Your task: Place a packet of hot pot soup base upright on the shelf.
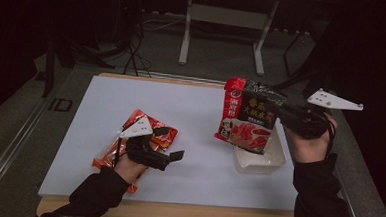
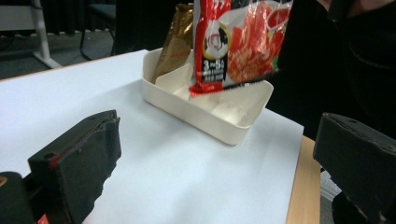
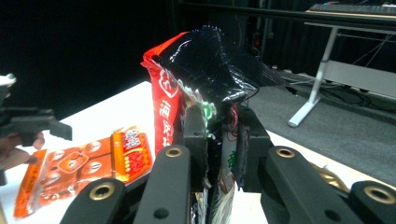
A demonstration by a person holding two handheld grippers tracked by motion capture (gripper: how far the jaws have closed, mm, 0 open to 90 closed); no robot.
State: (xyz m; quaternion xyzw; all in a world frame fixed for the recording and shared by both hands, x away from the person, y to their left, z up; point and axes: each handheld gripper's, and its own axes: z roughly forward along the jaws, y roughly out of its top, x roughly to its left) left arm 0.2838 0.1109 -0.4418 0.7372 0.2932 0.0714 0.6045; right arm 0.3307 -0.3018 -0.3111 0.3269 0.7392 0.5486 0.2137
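Two risks, by judgement: red-and-black packet [image 1: 247, 119], pinched at its right edge by right gripper [image 1: 287, 113] and hanging tilted over white box [image 1: 273, 160] at right of frame, could slip free or catch box rim and tip it. Left gripper [image 1: 171, 143], jaws wide and empty, hovering just beside orange packets [image 1: 144, 131] at lower left. Counted: two grippers, one box, one held packet, one gold packet [image 2: 175, 42] inside box, at least two orange packets on surface [image 1: 191, 103].

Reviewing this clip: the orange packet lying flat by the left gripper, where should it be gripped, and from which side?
Take the orange packet by its far edge, coming from above with the open left gripper. It lies flat on the white table, so only an edge fits between the jaws.
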